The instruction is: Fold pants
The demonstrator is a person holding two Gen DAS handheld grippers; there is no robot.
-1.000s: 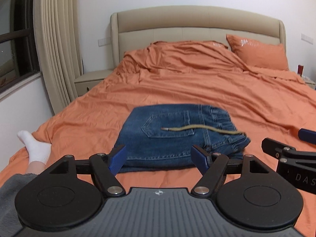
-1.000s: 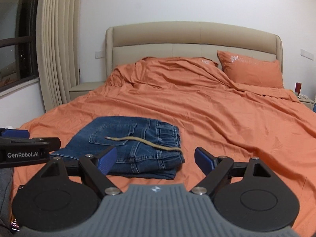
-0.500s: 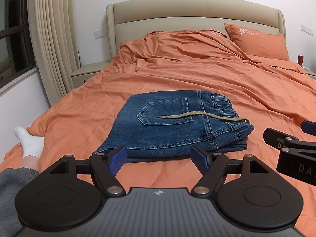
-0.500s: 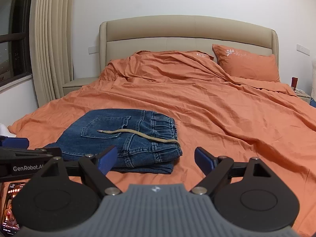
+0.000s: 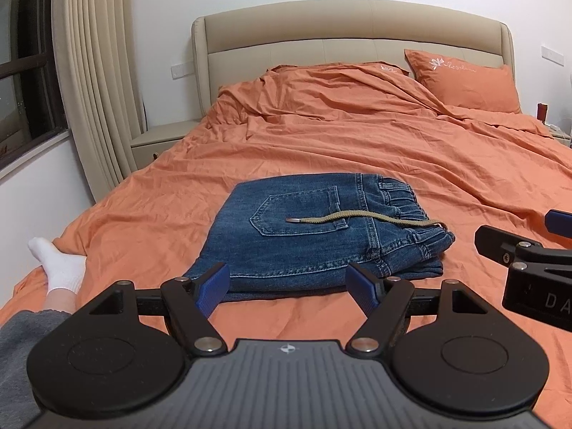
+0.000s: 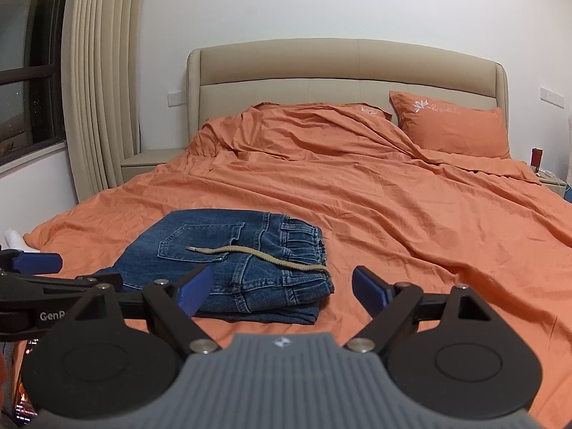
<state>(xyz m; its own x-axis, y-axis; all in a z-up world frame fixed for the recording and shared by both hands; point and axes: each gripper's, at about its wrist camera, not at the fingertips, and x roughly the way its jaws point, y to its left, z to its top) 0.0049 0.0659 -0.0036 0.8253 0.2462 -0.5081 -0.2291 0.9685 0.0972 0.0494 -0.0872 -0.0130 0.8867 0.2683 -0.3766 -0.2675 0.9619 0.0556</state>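
Blue denim pants [image 5: 314, 236] lie folded in a compact stack on the orange bed sheet [image 5: 357, 150], back pocket up, with a tan drawstring [image 5: 361, 217] across the top. They also show in the right wrist view [image 6: 228, 268]. My left gripper [image 5: 289, 286] is open and empty, held just short of the pants' near edge. My right gripper [image 6: 282, 289] is open and empty, near the stack's right front corner. Each gripper shows at the edge of the other's view.
An orange pillow [image 5: 464, 78] and rumpled duvet lie by the beige headboard [image 5: 350, 35]. A nightstand [image 5: 157, 143] and curtain [image 5: 96, 82] stand at the left. A leg in a white sock [image 5: 60, 268] rests on the bed's left front. A phone [image 6: 25, 400] lies low left.
Both grippers have drawn back and risen from the folded pants, so the stack looks farther off. The pants have not moved. Both stay open.
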